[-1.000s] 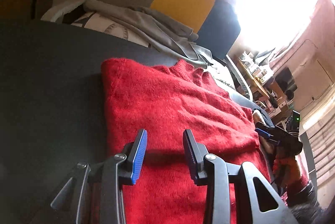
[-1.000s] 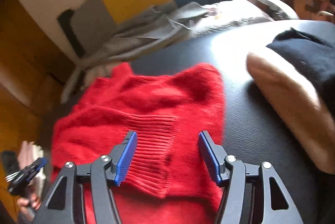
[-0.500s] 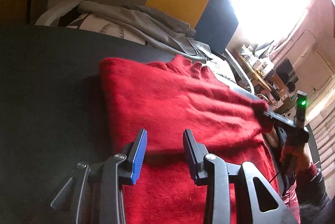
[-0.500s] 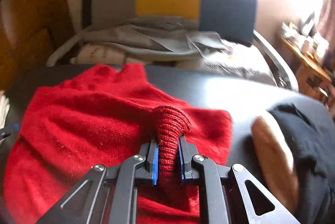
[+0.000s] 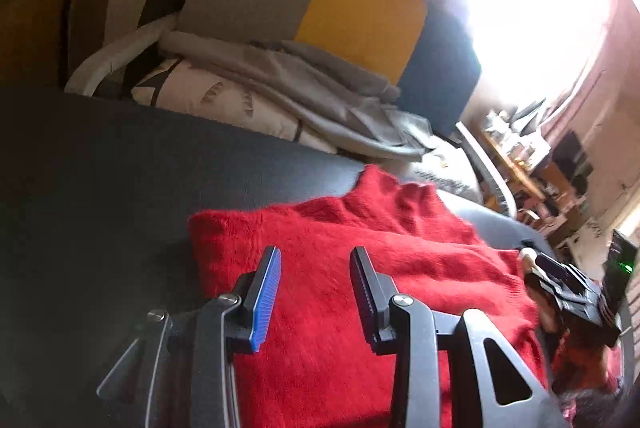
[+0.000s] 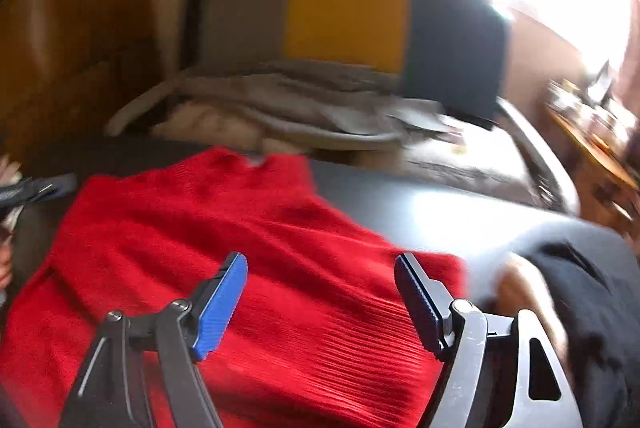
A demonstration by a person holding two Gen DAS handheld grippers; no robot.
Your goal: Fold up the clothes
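A red knitted sweater (image 5: 400,268) lies spread on a dark table (image 5: 100,167), its collar toward the far edge. It also shows in the right wrist view (image 6: 240,240), with its ribbed cuff or hem close under the jaws. My left gripper (image 5: 316,264) is open and empty above the sweater's left part. My right gripper (image 6: 320,268) is open and empty above the ribbed part near the sweater's right side. The right gripper also shows in the left wrist view (image 5: 560,288) at the sweater's far right edge.
A chair with a grey, yellow and navy cushion (image 5: 320,7) and grey clothes (image 5: 320,87) piled on it stands behind the table. A folded black and tan garment (image 6: 580,288) lies on the table to the right. A cluttered shelf (image 5: 520,155) stands at the far right.
My right gripper was shut on the sweater's ribbed cuff half a second ago; it has let go and now stands open above it. My left gripper stayed open and shifted slightly.
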